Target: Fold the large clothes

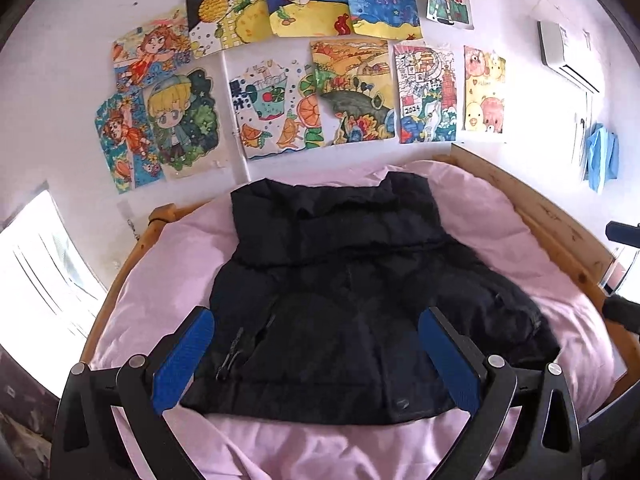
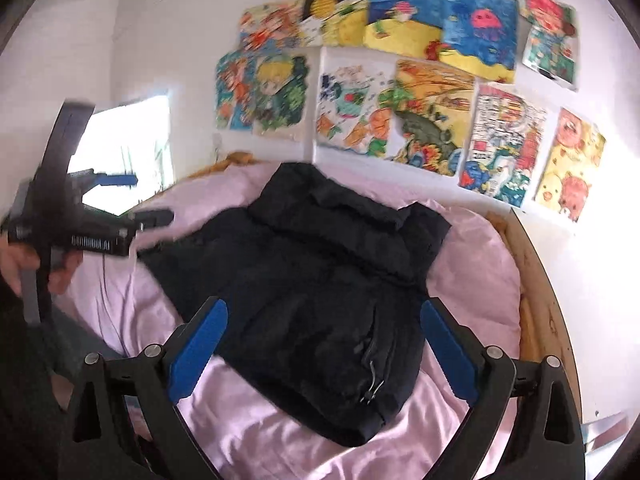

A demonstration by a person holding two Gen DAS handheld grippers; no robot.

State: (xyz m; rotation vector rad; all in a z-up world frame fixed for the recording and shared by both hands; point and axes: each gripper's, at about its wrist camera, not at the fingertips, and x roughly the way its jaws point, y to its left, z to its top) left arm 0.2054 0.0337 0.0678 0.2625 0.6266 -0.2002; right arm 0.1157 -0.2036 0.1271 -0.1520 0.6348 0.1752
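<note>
One black jacket (image 1: 340,300) is seen lying ahead of two grippers, left (image 1: 316,354) and right (image 2: 322,346), both spread wide and empty.

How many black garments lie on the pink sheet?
1. A black padded jacket lies spread in the middle of the pink sheet, its hem nearest the open left gripper and open right gripper.

Open pink sheet (image 1: 320,448) around the black jacket (image 1: 340,320); wooden rail (image 1: 560,224) along the edges.
</note>
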